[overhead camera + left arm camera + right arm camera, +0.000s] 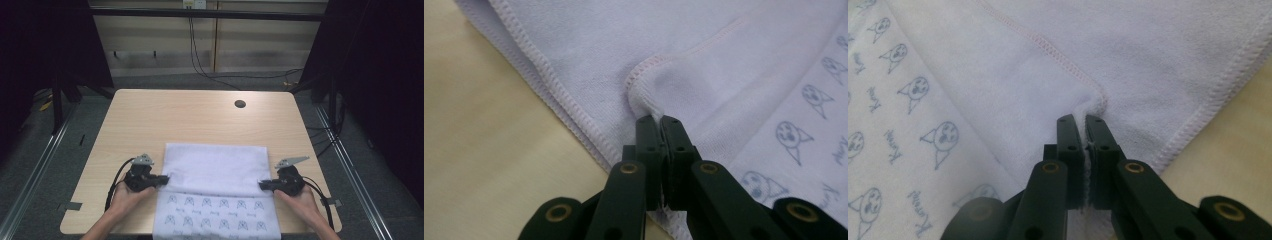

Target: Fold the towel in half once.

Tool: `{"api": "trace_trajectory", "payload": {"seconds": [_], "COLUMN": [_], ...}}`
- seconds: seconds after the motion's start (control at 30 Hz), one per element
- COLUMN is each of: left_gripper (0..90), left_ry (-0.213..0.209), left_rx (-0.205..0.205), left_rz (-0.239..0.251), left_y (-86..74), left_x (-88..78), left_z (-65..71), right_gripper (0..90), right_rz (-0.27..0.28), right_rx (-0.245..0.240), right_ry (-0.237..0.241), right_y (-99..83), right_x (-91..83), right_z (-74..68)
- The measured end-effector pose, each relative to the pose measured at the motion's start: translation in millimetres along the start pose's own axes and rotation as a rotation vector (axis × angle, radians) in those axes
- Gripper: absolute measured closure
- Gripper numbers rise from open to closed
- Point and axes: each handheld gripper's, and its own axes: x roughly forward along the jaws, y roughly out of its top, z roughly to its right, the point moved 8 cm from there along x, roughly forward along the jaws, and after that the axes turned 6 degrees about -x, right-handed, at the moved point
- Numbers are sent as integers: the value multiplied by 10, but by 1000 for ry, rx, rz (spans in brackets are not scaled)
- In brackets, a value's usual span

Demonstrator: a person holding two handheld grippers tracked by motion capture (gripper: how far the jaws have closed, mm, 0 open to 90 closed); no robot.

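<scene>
High view: a pale lilac terry-cloth towel (215,170), its near part printed with small grey cartoon figures, lies on the near half of a light wooden table (150,120), its near edge running off the frame; a plain-sided flap is folded over the printed face, and the left gripper (165,179) and right gripper (262,185) meet that flap's two near corners from opposite sides. Left gripper view: the black jaws are closed tight on a stitched corner of the towel (704,65), the cloth puckering just above the tips, with the bare table (484,150) alongside. Right gripper view: the jaws likewise pinch a hemmed corner of the towel (1158,55), a sliver of cloth showing between them; the table (1243,150) is seen at the edge. The step in hand appears to be a fold, either mid-carry or about to be released (which cannot be told from one instant). The next move likely calls for both hands travelling evenly so the hem lands square. Whether the pinched corners hold one layer or two is hard to make out.
</scene>
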Motion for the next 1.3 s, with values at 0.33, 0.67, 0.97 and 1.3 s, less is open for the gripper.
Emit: {"api": "trace_trajectory", "payload": {"seconds": [0.33, 0.67, 0.97, 1.3], "left_gripper": [878, 878, 878, 879], "left_ry": [112, 150, 171, 104], "left_rx": [-20, -87, -108, -104], "left_rz": [8, 94, 122, 273], "left_y": [414, 696, 894, 1129], "left_x": [151, 300, 408, -123], "left_z": [-531, -896, -1116, -862], "right_gripper": [871, 871, 871, 870], "right_rz": [20, 101, 123, 316], "right_rx": [52, 158, 162, 100], "right_ry": [-89, -138, -248, -151], "right_y": [542, 941, 1204, 1516], "right_x": [359, 618, 771, 246], "right_z": [485, 996, 1260, 1115]}}
